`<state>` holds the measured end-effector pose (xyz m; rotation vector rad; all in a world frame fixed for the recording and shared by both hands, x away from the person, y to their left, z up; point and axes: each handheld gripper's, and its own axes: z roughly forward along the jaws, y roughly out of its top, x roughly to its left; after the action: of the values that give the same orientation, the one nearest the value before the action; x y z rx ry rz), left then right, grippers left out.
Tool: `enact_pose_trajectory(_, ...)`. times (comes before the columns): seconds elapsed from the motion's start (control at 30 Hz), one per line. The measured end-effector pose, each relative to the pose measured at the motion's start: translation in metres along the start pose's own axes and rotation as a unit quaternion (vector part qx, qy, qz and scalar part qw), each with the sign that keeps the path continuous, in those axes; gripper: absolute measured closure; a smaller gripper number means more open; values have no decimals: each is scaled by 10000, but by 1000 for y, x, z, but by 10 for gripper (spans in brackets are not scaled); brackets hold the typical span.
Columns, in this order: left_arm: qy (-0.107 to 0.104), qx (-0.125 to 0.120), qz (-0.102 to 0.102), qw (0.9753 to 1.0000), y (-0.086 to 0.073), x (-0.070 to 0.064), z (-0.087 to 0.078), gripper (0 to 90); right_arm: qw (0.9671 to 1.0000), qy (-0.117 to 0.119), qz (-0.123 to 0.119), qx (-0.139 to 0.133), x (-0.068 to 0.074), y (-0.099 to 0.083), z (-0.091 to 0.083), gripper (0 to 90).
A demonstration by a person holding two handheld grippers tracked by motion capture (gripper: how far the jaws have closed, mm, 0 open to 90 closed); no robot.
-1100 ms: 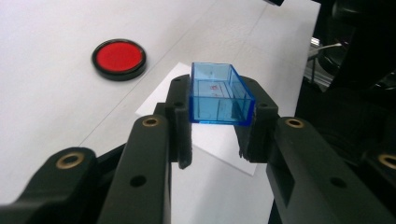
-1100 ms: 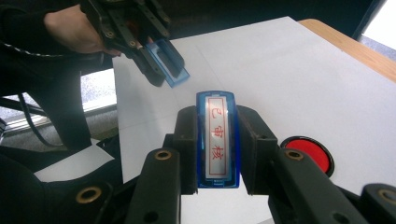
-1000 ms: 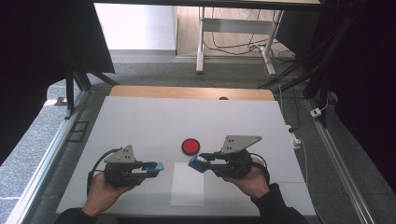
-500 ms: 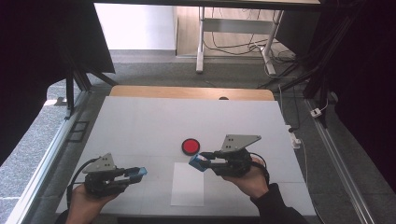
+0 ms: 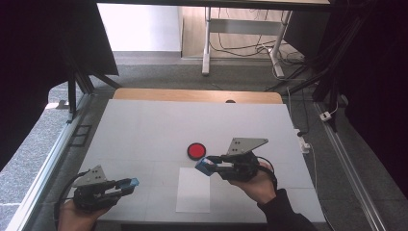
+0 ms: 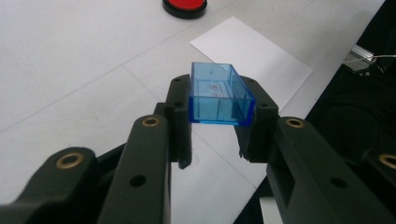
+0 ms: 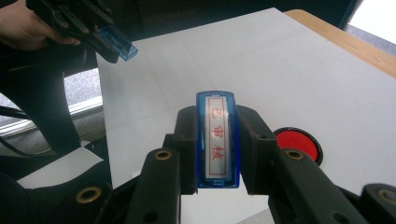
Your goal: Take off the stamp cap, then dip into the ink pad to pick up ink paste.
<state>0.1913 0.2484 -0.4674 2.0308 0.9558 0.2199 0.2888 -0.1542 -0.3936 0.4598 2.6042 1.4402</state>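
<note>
Both tongs are pinching something. Left gripper [image 5: 126, 185] sits near the table's front left corner, its jaws pressed on the sides of a clear blue plastic cap [image 6: 218, 95], a small open-topped rectangular box. In the left gripper view the cap's hollow faces up and holds nothing; a faint red mark shows through one inner wall, too small to read. Right gripper [image 5: 208, 165] is well apart from it, toward the middle of the table, and its jaws clamp a blue rectangular stamp body [image 7: 216, 141] whose white face carries red characters inside a red border. That stamp hovers over the far edge of a white sheet of paper [image 5: 193, 194] lying flat on the white table [image 5: 144, 125]. A round red ink pad in a black rim [image 5: 196, 150] lies on the table just beyond the sheet, near the right gripper's tips. In the right gripper view the cap appears again at the upper left, in the other gripper.
</note>
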Motion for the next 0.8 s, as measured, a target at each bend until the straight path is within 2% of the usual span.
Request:
enact_pose_trajectory(0.17,66,73,-88,9999,-4,1,-2,683,10000,-21,31,-13,-1,0,0,713)
enact_pose_trajectory(0.43,39,220,-167,9996,-6,2,0,683,10000,-44,69,9,-2,-1,1,714)
enact_pose_trajectory(0.8,25,205,-181,9996,-7,3,0,683,10000,-26,93,21,-3,0,2,713)
